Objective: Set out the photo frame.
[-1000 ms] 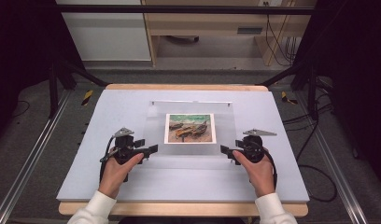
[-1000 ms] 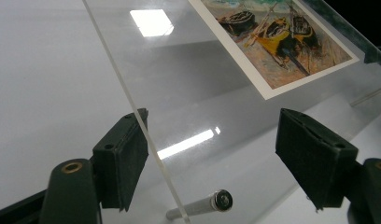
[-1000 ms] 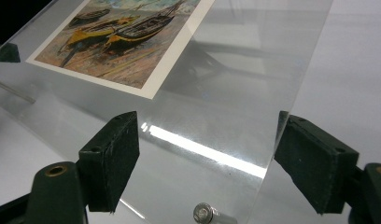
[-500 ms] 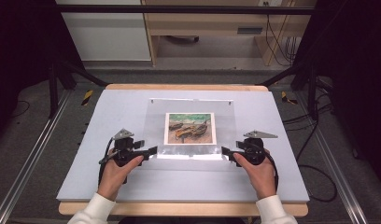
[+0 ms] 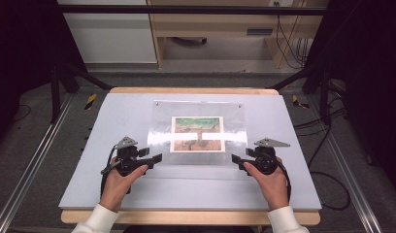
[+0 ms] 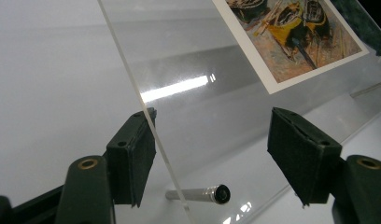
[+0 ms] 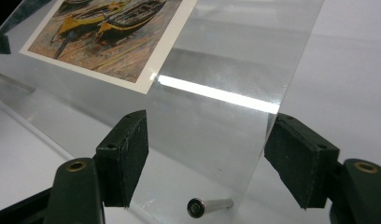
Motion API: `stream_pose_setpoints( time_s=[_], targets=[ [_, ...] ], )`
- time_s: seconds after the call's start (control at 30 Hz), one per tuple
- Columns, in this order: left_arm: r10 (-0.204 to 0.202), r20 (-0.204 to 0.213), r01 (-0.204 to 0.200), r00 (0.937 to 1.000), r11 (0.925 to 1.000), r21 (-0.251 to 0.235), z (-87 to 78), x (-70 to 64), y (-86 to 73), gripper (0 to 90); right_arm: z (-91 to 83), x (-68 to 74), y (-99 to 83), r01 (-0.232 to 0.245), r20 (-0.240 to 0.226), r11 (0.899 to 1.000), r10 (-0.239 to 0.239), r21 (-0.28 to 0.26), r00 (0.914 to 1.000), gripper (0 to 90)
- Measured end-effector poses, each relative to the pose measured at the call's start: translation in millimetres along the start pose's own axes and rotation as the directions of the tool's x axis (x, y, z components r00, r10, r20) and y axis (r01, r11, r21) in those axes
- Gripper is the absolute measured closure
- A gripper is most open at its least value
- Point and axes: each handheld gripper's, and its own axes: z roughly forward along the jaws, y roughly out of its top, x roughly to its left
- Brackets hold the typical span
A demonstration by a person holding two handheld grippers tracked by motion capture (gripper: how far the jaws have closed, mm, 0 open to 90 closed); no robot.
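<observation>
I have the clear acrylic sheet (image 5: 198,131) tilted over the picture (image 5: 196,134) on the bench (image 5: 113,116), its near edge raised. My left tool (image 5: 156,158) is at the sheet's near left corner and my right tool (image 5: 235,159) at its near right corner. Both tools have their jaws apart, one side edge of the sheet standing between each pair, with a metal standoff (image 6: 198,194) just ahead.
</observation>
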Motion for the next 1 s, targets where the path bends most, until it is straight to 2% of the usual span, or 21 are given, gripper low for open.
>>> stream_pose_setpoints(
  time_s=[0.53,1.0],
  targets=[
    [0.030,-0.024,-0.030,0.9993,0.9995,-0.006,-10.7,-7.5,-7.6,39.1,-12.7,10.3,-10.6,0.062,0.038,0.998,-0.062,-0.005,0.9973,37.2],
    [0.038,-0.028,-0.039,0.9989,0.9992,-0.007,-15.6,-9.8,-12.0,43.3,-19.3,13.9,-18.0,0.079,0.045,0.997,-0.079,-0.005,0.9959,41.7]
  ],
)
